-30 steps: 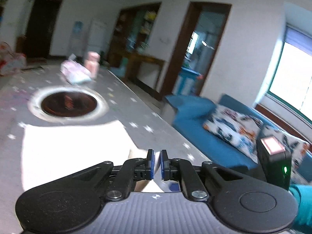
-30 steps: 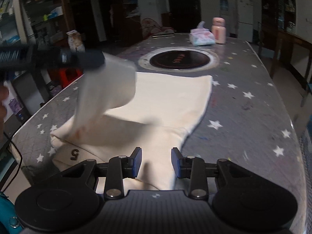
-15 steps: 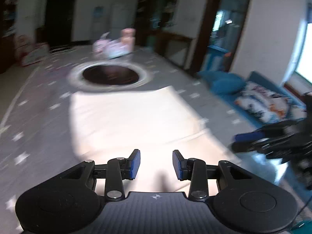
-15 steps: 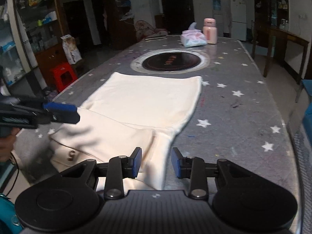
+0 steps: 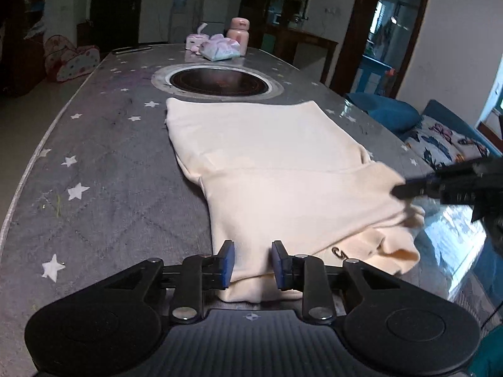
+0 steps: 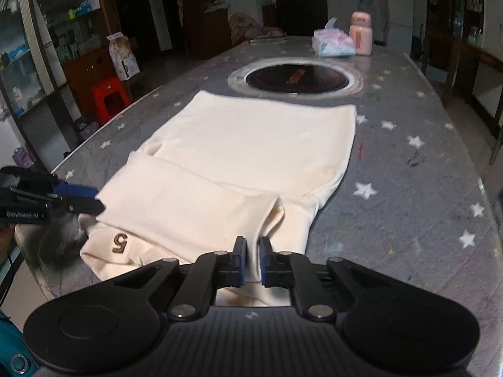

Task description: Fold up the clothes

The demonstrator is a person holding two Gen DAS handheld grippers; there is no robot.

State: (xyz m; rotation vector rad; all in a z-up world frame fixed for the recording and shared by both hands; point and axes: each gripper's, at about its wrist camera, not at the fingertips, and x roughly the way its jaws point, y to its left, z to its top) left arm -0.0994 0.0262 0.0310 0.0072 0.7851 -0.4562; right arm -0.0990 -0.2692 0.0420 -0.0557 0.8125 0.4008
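While the cream garment (image 5: 276, 169) is lying flat on the grey, star-printed counter (image 5: 103, 163), its matte knit surface is showing soft rounded creases, with one part folded across the near end as a smooth rectangular band. A small dark numeral "5" (image 6: 120, 242) is showing on the near corner of the fabric. The garment's far hem is lying just beside the round dark hotplate (image 6: 295, 78), which is sitting in a wide metallic ring recessed into the counter.

The left claw (image 5: 253, 264), black plastic with blue pads, is closing; a raised ridge of the cloth's near edge is lying between the jaws, which are standing apart, the pads not yet pressing it. The right claw (image 6: 252, 260), of the same build, is clamping a thin upright pinch of the cream fabric, its blue pads nearly together.

At the counter's far end a pale pink cylindrical bottle (image 6: 361, 33) with a rounded cap is standing upright, just beside a soft, crinkled pastel tissue pack (image 6: 333, 45). A glossy red plastic stool (image 6: 110, 99) is standing on the floor beside the counter.
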